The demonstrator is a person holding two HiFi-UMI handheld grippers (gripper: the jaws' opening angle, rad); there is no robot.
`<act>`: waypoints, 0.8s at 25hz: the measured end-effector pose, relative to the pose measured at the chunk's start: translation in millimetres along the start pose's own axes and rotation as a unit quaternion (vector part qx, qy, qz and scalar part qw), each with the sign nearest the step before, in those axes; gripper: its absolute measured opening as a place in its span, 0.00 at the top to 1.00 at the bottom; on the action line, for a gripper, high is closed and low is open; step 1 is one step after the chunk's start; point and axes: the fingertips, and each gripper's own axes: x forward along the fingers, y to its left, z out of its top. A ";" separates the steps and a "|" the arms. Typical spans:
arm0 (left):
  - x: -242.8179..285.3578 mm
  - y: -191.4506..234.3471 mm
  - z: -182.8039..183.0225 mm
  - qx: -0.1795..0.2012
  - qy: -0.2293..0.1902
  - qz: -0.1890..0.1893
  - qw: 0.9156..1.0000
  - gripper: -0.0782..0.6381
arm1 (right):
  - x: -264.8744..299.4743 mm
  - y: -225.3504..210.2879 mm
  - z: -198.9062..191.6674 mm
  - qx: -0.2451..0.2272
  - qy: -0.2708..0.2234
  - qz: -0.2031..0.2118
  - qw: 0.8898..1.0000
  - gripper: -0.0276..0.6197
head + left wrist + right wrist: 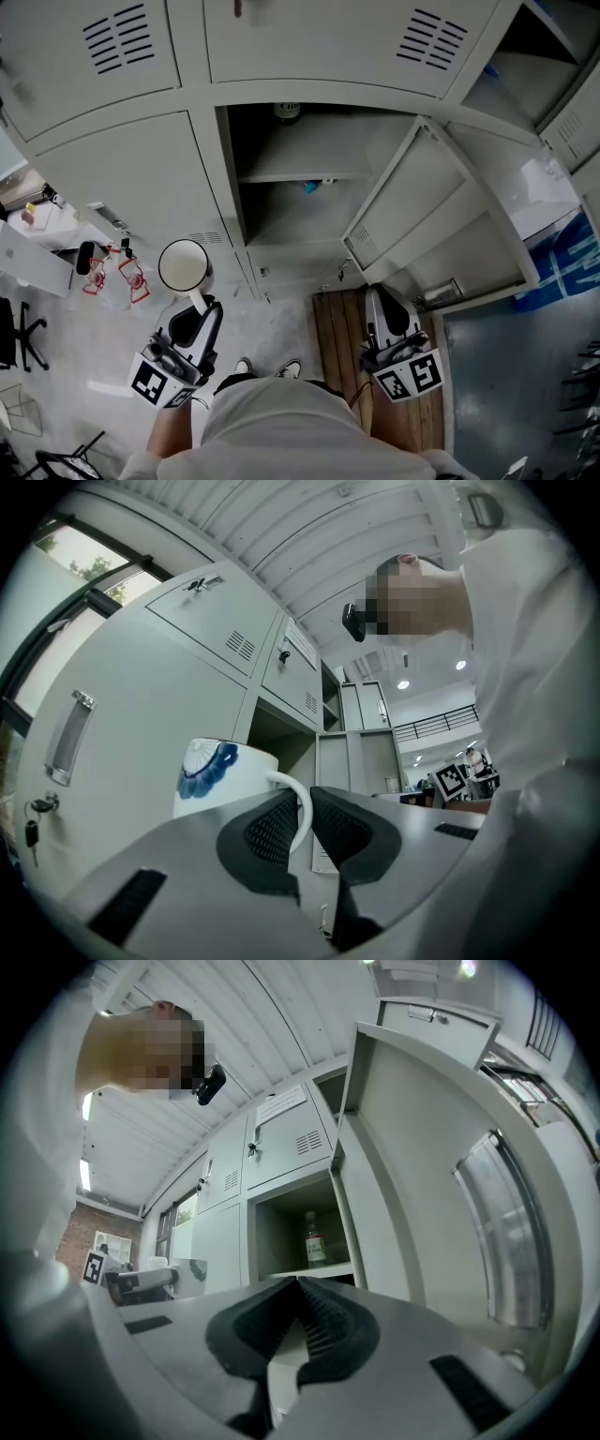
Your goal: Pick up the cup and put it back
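Observation:
A white cup point(184, 265) with a blue flower print hangs in front of the closed lower-left locker door. My left gripper point(200, 302) is shut on its handle. In the left gripper view the thin white handle point(302, 810) is pinched between the ribbed pads, and the cup body point(220, 775) stands just beyond the left jaw. My right gripper point(377, 292) hovers at the right, below the open locker point(300, 173). Its jaws point(298, 1283) meet at the tips with nothing between them. The right gripper view also shows the cup point(192, 1274) at its far left.
The open locker's door point(441, 216) swings out to the right, above my right gripper. A bottle point(314, 1238) stands on the locker's upper shelf and a small blue thing point(310, 187) lies on the lower one. A wooden board point(342, 347) lies on the floor. Red-framed items point(131, 278) and a desk are at left.

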 end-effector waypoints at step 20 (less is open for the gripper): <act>94.8 -17.8 -50.8 -0.013 0.006 -0.112 0.994 0.81 | -12.5 -7.4 -2.4 -0.004 0.011 -0.016 1.000 0.93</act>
